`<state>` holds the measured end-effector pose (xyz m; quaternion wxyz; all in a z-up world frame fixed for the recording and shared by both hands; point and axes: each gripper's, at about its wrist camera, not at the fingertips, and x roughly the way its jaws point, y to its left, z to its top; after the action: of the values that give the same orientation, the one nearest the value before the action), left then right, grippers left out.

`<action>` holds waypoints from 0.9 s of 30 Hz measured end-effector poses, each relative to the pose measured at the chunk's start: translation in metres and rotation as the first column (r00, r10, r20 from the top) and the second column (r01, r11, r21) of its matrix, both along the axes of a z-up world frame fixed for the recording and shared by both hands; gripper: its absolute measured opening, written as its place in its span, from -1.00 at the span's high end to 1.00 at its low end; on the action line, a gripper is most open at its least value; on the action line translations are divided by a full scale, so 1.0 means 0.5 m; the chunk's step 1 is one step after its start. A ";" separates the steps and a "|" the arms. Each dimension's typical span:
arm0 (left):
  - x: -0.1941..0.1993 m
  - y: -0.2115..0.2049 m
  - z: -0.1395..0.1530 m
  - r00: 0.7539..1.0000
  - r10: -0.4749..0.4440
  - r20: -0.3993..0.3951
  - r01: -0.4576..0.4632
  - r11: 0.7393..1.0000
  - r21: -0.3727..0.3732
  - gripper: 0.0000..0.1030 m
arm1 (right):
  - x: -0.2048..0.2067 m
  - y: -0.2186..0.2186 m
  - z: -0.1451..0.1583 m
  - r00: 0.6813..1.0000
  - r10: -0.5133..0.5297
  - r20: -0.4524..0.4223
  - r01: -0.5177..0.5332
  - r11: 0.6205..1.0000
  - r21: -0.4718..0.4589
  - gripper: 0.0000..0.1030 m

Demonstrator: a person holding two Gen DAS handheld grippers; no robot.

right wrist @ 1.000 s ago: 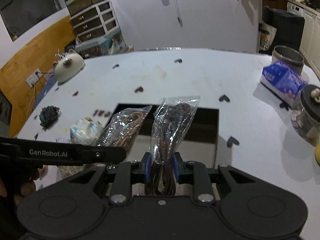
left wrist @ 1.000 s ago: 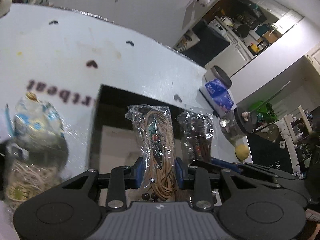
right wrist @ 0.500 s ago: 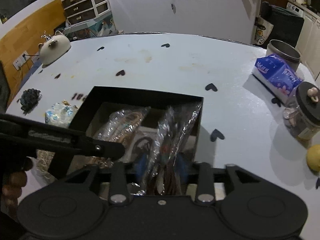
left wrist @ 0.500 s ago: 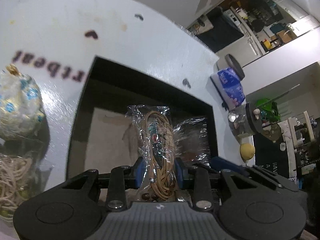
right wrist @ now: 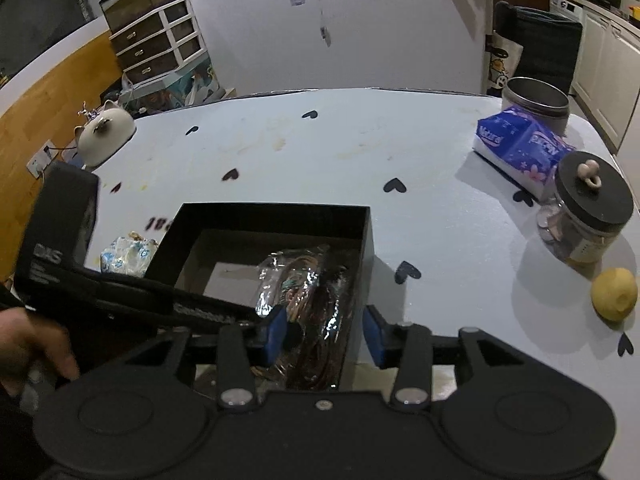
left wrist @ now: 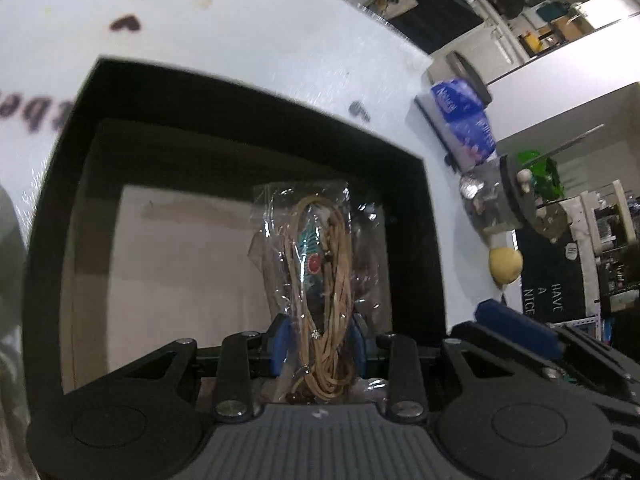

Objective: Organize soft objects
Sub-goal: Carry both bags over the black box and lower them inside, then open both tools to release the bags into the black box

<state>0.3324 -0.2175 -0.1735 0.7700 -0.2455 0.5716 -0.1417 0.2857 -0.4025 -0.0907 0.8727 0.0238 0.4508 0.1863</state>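
Note:
A black open box [left wrist: 240,92] [right wrist: 272,216] sits on the white table. My left gripper [left wrist: 318,338] is shut on a clear bag of tan cord [left wrist: 320,280] and holds it low inside the box. My right gripper [right wrist: 326,334] is open over the box's right side. A clear bag of dark brown cord [right wrist: 326,320] lies in the box between its fingers, free of them. The tan bag [right wrist: 292,276] lies beside it. The left gripper's body [right wrist: 120,292] crosses the right wrist view.
A blue tissue pack [right wrist: 524,144], a metal tin [right wrist: 536,100], a lidded glass jar [right wrist: 588,216] and a lemon [right wrist: 614,294] stand to the right. A wrapped blue-white bundle [right wrist: 128,254] lies left of the box. A white cat figure [right wrist: 104,136] sits far left.
Both grippers lowered their bags into the box. My right gripper opened and let go of the dark cord bag. The left still grips the tan bag.

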 end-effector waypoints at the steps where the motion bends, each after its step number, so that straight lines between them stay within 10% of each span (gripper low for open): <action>1: 0.001 -0.002 -0.004 1.000 0.000 -0.007 0.000 1.000 0.004 0.32 | -0.001 -0.001 -0.001 1.000 -0.002 -0.002 0.002 1.000 0.002 0.16; 27: -0.052 0.005 0.071 0.987 -0.019 0.159 0.002 0.995 0.103 -0.48 | -0.044 -0.038 0.022 0.996 -0.086 0.007 0.086 0.994 0.066 0.23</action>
<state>0.3062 -0.2150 -0.1379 0.8241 -0.1905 0.5160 -0.1353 0.2638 -0.4215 -0.0795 0.8808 0.0709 0.4388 0.1633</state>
